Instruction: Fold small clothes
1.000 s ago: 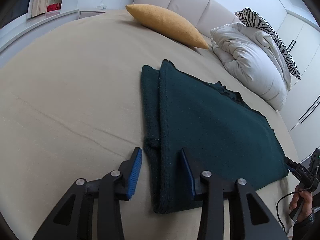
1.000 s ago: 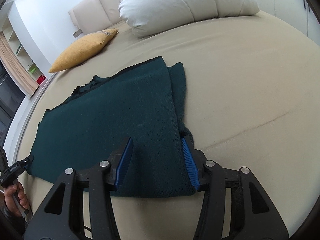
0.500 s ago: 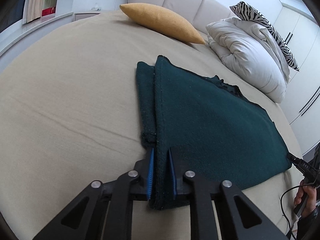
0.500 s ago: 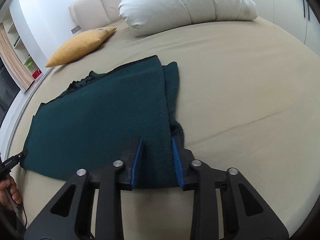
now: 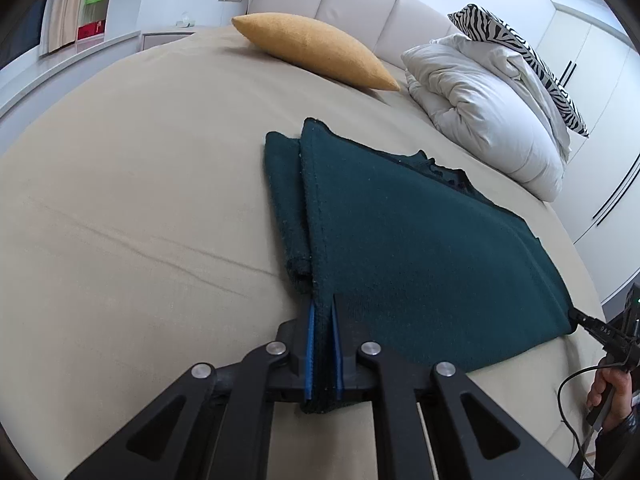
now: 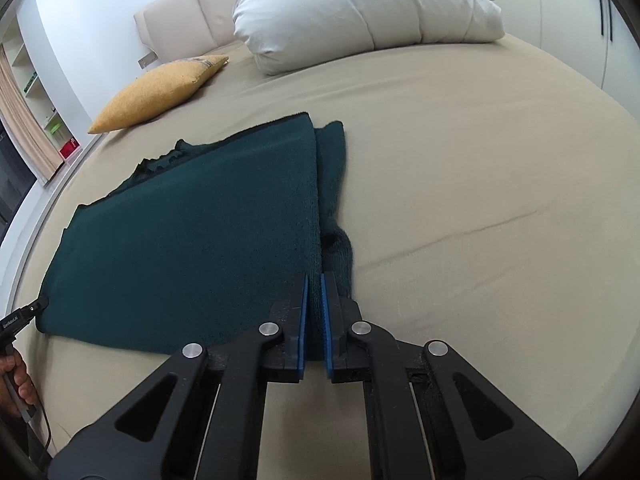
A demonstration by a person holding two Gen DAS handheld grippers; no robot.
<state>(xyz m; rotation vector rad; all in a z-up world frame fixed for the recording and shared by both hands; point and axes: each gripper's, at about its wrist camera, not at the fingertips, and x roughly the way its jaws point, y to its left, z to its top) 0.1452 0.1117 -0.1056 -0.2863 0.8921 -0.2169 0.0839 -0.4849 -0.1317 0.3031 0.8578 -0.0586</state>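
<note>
A dark green knitted garment (image 5: pixel 420 248) lies flat near the front edge of the beige bed (image 5: pixel 140 184). Behind it (toward the headboard) rest a mustard-yellow cushion (image 5: pixel 316 50) and, further right, a bundled white duvet (image 5: pixel 484 112).

A wide bed (image 5: pixel 140 184) covered in a smooth beige sheet carries everything, with a few shallow creases running across the sheet near the camera. A dark green knitted garment (image 5: pixel 420 248) lies flat on it, folded into a rough rectangle, with 1 narrower folded strip showing along each side edge. Toward the padded cream headboard (image 5: pixel 360 4), a mustard-yellow cushion (image 5: pixel 316 50) rests on the sheet, well apart from the garment. Beside the cushion a bundled white duvet (image 5: pixel 488 120) sits on the bed, with a zebra-striped pillow (image 5: pixel 520 52) lying on top of it, near the garment's far corner.
</note>
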